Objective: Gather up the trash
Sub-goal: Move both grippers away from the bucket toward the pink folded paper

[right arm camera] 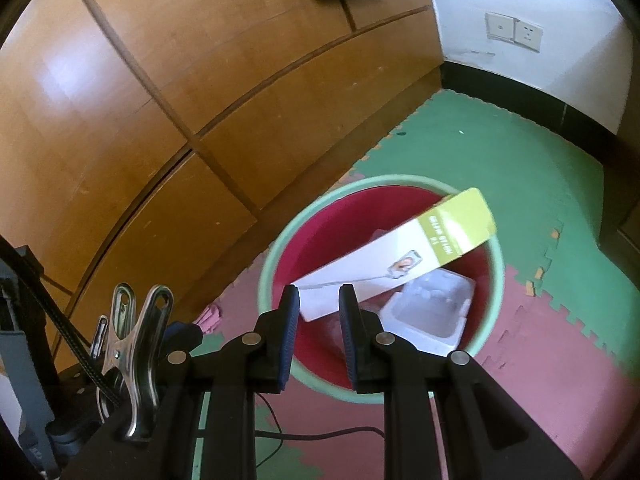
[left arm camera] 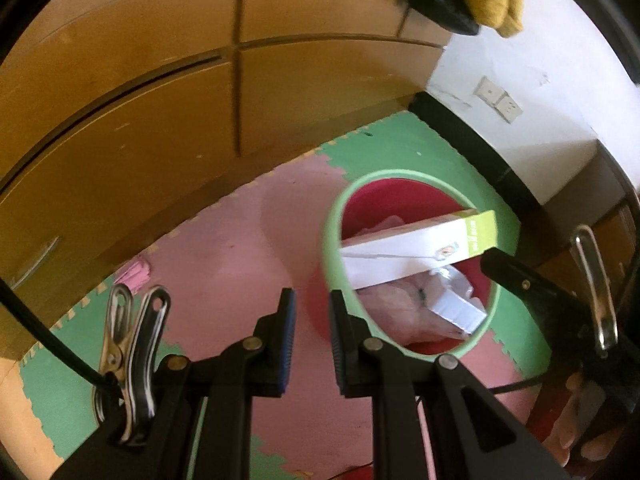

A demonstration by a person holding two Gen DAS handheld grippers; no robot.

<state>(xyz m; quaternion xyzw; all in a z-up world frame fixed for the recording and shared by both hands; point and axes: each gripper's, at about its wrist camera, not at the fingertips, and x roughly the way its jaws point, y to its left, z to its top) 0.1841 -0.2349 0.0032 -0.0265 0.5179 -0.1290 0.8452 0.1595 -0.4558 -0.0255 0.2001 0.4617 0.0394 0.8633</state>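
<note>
Box (right arm camera: 404,256) slanted in trash bin (right arm camera: 280,240)

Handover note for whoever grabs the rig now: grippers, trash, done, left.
Left hand-held gripper: nothing between the jaws, which stand slightly apart, above the mat beside the bin.
Right hand-held gripper: also empty, jaws slightly apart, pointing down at the bin.
Bin, red with a green rim, stands on the foam mat by the wooden cabinet.
Done: long white and green box rests tilted in the bin, its green end sticking over the rim; white foam tray and crumpled pink bag lie inside.
Left: a small pink item on the mat by the cabinet looks uncollected; too blurred to identify.
</note>
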